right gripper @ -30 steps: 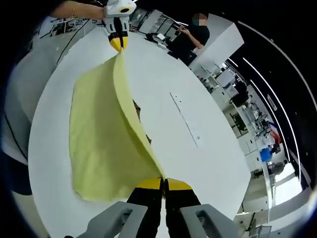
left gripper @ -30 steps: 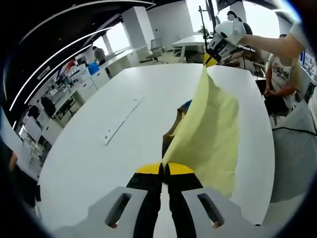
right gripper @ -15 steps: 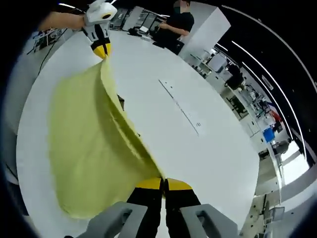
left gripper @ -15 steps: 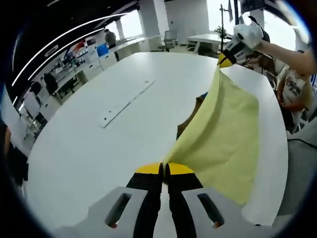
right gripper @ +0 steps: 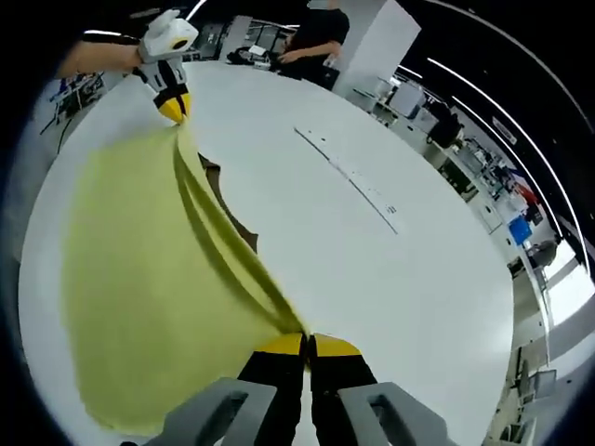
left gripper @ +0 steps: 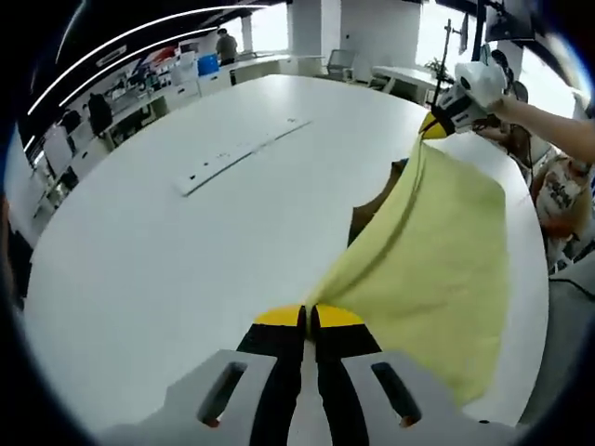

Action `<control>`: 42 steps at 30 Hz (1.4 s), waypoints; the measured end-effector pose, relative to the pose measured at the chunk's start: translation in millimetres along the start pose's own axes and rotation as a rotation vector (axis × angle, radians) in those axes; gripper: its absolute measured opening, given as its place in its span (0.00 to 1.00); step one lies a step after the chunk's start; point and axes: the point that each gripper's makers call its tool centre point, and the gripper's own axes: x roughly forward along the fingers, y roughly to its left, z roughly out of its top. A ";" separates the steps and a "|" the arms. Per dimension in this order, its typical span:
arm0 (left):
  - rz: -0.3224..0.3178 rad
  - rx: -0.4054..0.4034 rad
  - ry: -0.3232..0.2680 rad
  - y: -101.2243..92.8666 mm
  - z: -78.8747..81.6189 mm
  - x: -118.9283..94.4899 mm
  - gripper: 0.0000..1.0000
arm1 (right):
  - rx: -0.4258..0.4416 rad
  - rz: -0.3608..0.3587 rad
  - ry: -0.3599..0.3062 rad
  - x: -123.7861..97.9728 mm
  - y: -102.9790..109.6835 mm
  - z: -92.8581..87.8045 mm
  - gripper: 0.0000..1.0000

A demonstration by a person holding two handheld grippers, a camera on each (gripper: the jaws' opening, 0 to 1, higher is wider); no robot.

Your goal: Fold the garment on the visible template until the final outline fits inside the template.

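Observation:
A pale yellow garment (left gripper: 437,251) hangs stretched between my two grippers over a white table (left gripper: 186,251). My left gripper (left gripper: 308,319) is shut on one end of its upper edge. My right gripper (right gripper: 308,346) is shut on the other end, and it appears far off in the left gripper view (left gripper: 435,125). The left gripper shows far off in the right gripper view (right gripper: 174,108). The garment (right gripper: 139,279) sags down onto the table. A brown template (right gripper: 231,209) peeks out from under the lifted edge, mostly hidden by the cloth (left gripper: 372,200).
A long white strip (left gripper: 237,156) lies flat on the table; it is (right gripper: 349,177) in the right gripper view. A person in black (right gripper: 311,32) stands at the table's far end. Another person (left gripper: 558,190) sits near the table's edge. Desks and chairs stand beyond.
Both grippers have come down closer to the table, and the garment now hangs lower with more of it lying on the surface. Both stay shut on the cloth.

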 end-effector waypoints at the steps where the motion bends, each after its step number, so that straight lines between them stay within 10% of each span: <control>1: -0.003 -0.001 0.007 0.3 -3.0 2.4 0.00 | 0.002 0.005 0.006 2.6 1.2 -2.0 0.00; 17: 0.007 0.065 -0.009 4.4 -11.1 4.5 0.11 | 0.041 0.040 -0.010 11.6 5.3 -5.7 0.00; 29: 0.008 0.148 -0.002 9.5 -16.6 5.0 0.12 | 0.008 0.113 -0.064 2.2 16.7 4.7 0.30; 33: 0.026 0.124 -0.004 15.5 -17.4 6.8 0.06 | -0.054 0.054 0.000 6.9 4.0 -9.5 0.23; 42: 0.098 -0.105 -0.077 26.2 -11.4 11.3 0.04 | 0.218 -0.064 -0.038 14.9 -24.8 -11.3 0.13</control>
